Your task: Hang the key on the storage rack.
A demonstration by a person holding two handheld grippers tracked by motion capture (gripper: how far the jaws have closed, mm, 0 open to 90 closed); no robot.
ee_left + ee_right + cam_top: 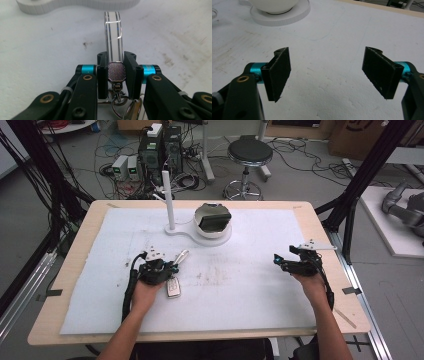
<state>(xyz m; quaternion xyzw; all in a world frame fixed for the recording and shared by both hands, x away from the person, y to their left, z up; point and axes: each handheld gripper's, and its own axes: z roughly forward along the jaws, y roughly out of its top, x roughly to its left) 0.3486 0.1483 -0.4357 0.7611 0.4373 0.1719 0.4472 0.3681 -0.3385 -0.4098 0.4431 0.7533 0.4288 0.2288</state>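
Keys on a clear acrylic fob, near the white stand, look light, stiff, slippery; left gripper pinches its metal end, a sound hold. Right gripper gapes empty.

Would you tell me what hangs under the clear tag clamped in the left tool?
Below the clear tag in the left tool, a metal clasp links to key rings. The key fob lies beneath; the tool's arms hide the rest.
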